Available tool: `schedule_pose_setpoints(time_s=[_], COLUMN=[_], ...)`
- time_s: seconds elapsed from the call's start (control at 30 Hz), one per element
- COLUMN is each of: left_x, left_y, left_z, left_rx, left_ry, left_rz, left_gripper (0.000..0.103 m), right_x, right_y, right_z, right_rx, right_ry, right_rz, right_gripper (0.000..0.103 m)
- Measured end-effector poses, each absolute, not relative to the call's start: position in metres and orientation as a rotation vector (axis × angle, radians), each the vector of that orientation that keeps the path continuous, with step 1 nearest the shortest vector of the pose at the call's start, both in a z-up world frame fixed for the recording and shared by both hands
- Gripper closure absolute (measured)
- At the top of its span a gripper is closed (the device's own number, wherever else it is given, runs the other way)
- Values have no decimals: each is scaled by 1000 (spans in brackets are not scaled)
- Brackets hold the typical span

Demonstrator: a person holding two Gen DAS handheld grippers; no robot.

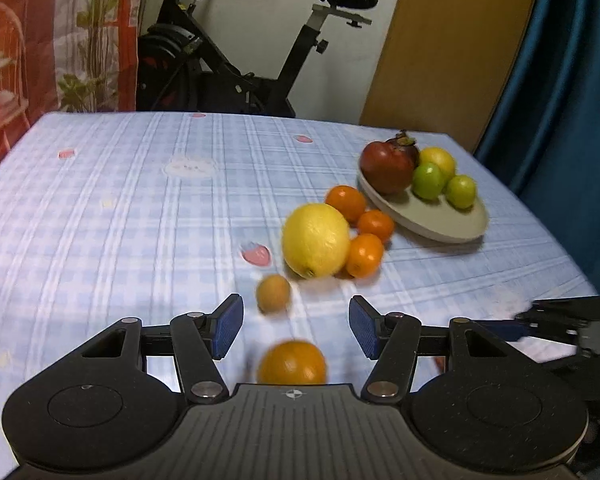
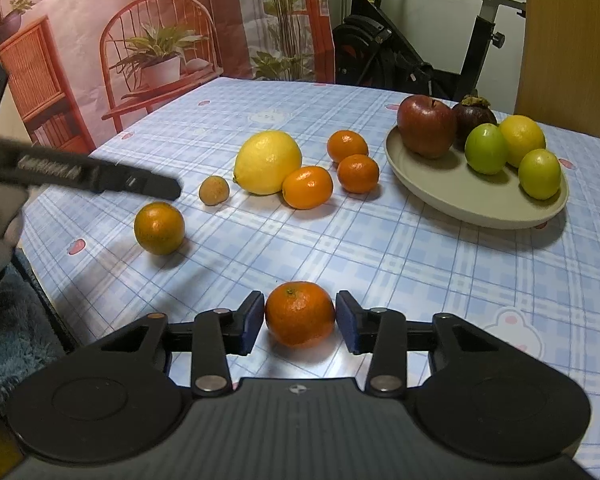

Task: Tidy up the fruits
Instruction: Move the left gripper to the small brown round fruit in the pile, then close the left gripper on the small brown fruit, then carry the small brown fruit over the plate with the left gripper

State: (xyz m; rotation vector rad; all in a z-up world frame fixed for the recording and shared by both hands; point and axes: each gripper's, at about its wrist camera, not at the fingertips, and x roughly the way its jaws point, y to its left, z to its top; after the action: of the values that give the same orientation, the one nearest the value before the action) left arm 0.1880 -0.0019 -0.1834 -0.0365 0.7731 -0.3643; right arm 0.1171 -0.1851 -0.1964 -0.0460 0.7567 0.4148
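Mandarin (image 2: 299,313) sits low centre of the right wrist view, on the checked tablecloth (image 2: 380,248), between the pads of my right gripper (image 2: 299,316). Both pads look to be touching its sides or nearly so; I can't tell a firm squeeze yet, so I judge this as the grasp step, with the fruit not lifted. The plate (image 2: 440,196) is at the right of the frame, holding an apple (image 2: 426,126), a mangosteen (image 2: 474,114), a small lemon (image 2: 522,140) and two green fruits (image 2: 486,148). There's bare room at its near side. My left gripper (image 1: 296,326) stands open at the bottom of its view, holding nothing, with a small orange (image 1: 293,362) just under it and a longan (image 1: 273,293) just ahead. Next move probably: close fully, lift clear, carry up and right to the plate's empty part, and set it down without knocking the green ones. The big lemon (image 2: 267,161) and three oranges (image 2: 307,187) are still loose mid-frame.
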Motion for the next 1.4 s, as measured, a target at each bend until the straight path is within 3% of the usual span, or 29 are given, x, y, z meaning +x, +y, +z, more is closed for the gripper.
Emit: schedule_pose_setpoints(time_s=[0.1,0.5,0.6,1.03,1.4], left_x=[203,232,231,222,203], left_y=[-7,-10,-12,-8,-13], left_z=[-189,-206,-209,-204,-170], left_rx=[9,10,18,9,6], left_ry=[788,845,855,831,756], left_rz=[-360,-348,-353,-346,-366], left_gripper=[56,61,76,76,76], right_x=[117,119,119,120,118], right_y=[-186,-187,-187,-187,-201], right_z=[-196,-199,-199,-200,-178], right_rx=[-36,-26,-25,-13,26], right_ry=[758,763,763,757,683], right_rz=[416,423,423,426,393], right_gripper=[60,60,60,61,61])
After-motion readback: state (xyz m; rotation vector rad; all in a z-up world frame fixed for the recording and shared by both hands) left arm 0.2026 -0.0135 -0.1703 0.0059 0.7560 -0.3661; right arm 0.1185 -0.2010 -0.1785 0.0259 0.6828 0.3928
